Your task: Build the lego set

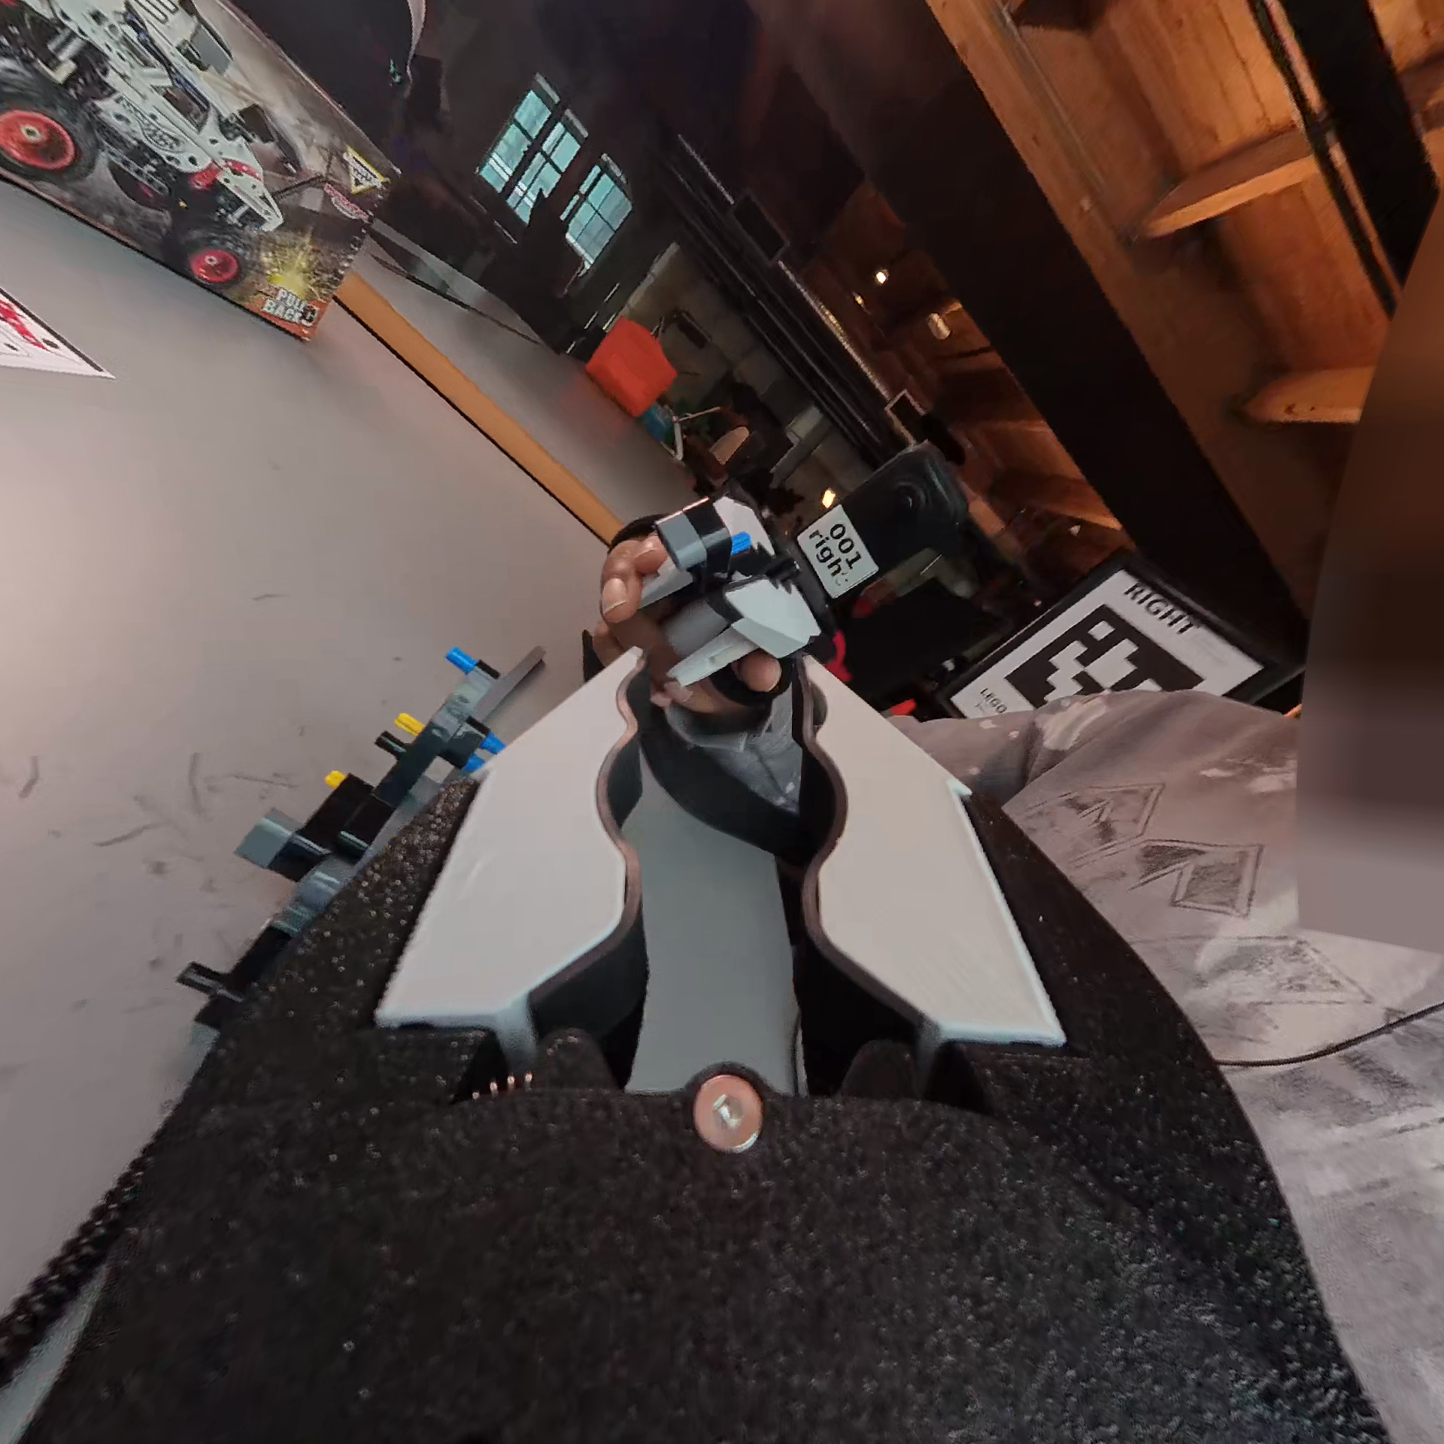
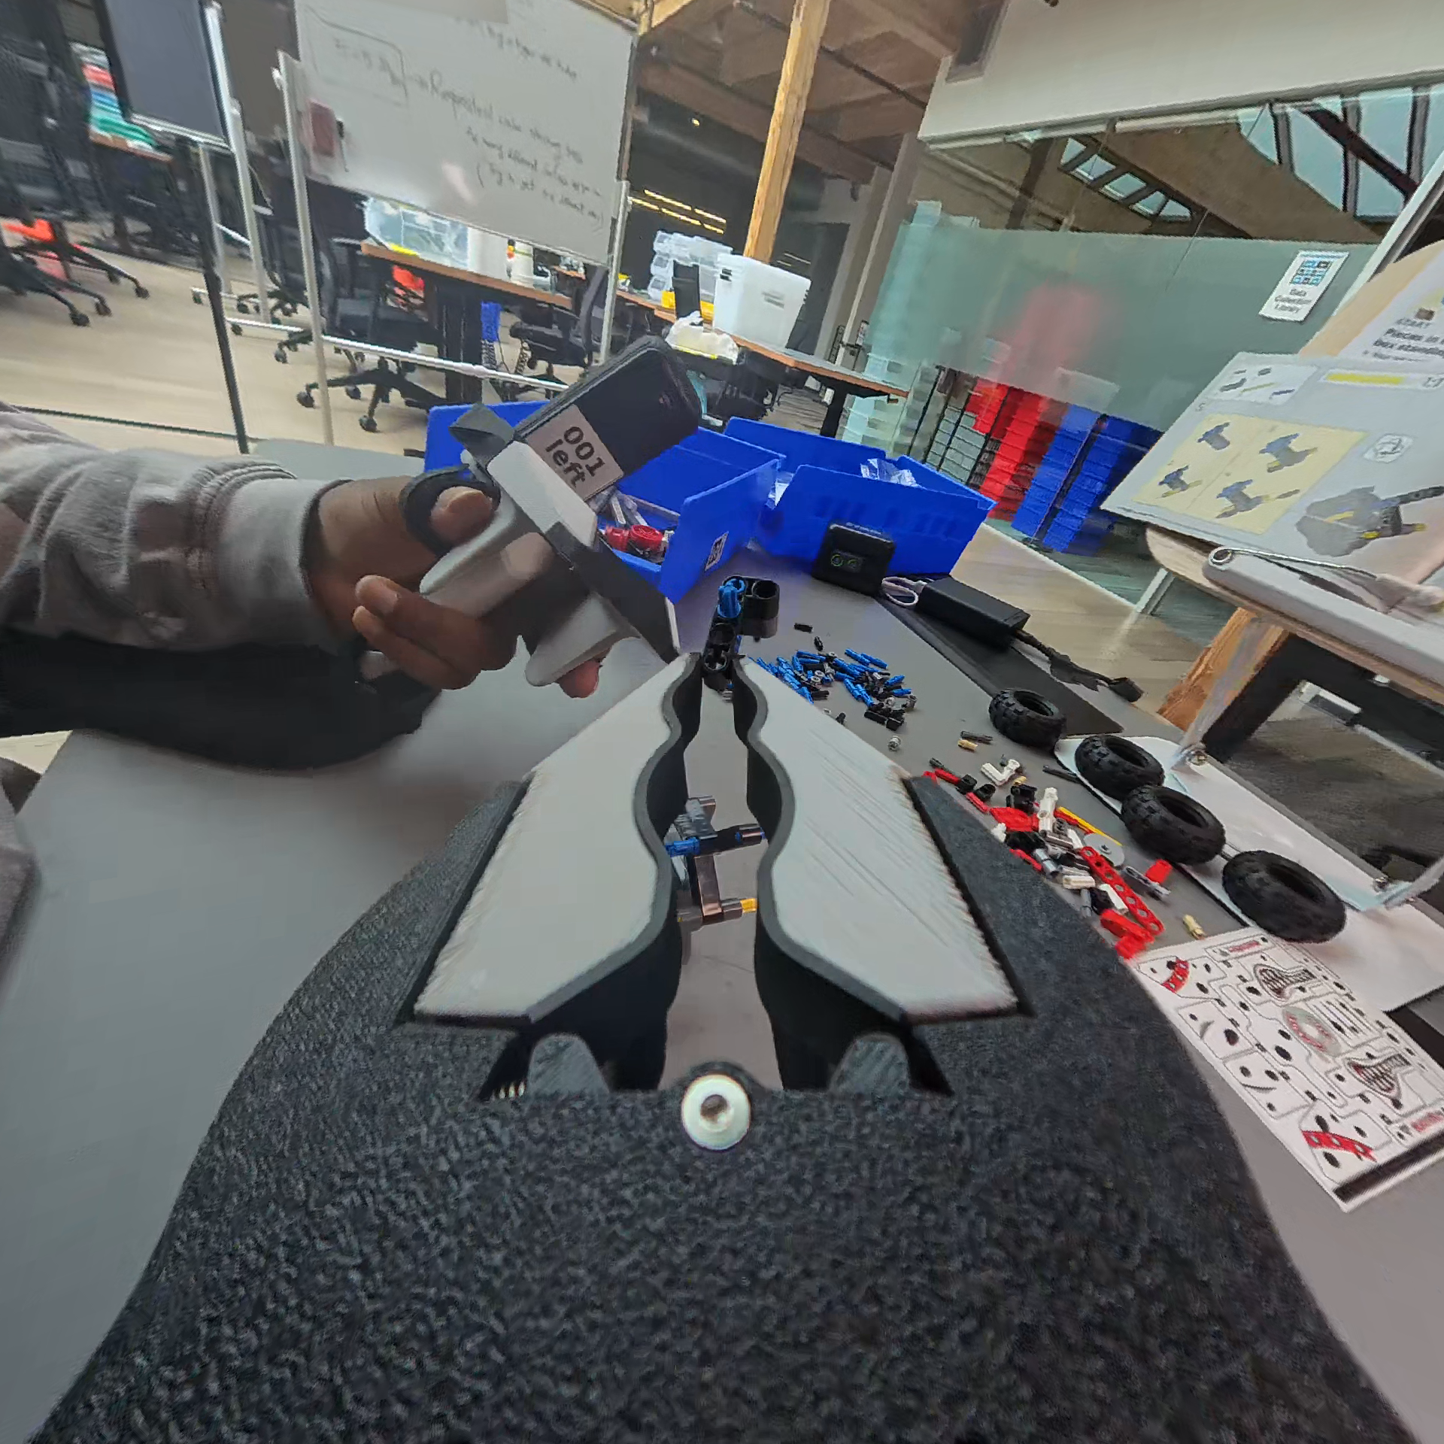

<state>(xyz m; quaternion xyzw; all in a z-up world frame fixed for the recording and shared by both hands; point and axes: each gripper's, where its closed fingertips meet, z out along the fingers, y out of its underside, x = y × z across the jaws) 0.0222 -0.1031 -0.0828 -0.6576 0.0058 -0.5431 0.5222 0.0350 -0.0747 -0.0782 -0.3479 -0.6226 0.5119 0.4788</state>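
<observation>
my right gripper (image 2: 715,672) has its jaws drawn narrow, and the tips pinch the lower end of a small black-and-blue lego sub-assembly (image 2: 734,621) that stands up past them at twelve o'clock. a second bit of the build, a dark frame with blue and yellow pins (image 2: 707,856), shows through the gap lower down between the fingers; i cannot tell whether it is gripped or just lying on the grey table (image 2: 234,898) beneath.

my left gripper (image 1: 715,672) sits with a wider gap and nothing between the tips. beyond them, at twelve o'clock, a hand (image 1: 637,578) wraps the other tool's handle. at nine o'clock from my left fingers a long grey and black lego chassis (image 1: 391,781) with blue and yellow pins lies beside the tool; whether it touches the gripper body i cannot tell.

in the right wrist view, loose blue pins (image 2: 844,676) lie at one o'clock, red and white parts (image 2: 1070,852) at three, four black tyres (image 2: 1172,820) in a row past them, a sticker sheet (image 2: 1297,1047) at four, blue bins (image 2: 781,500) at twelve.
</observation>
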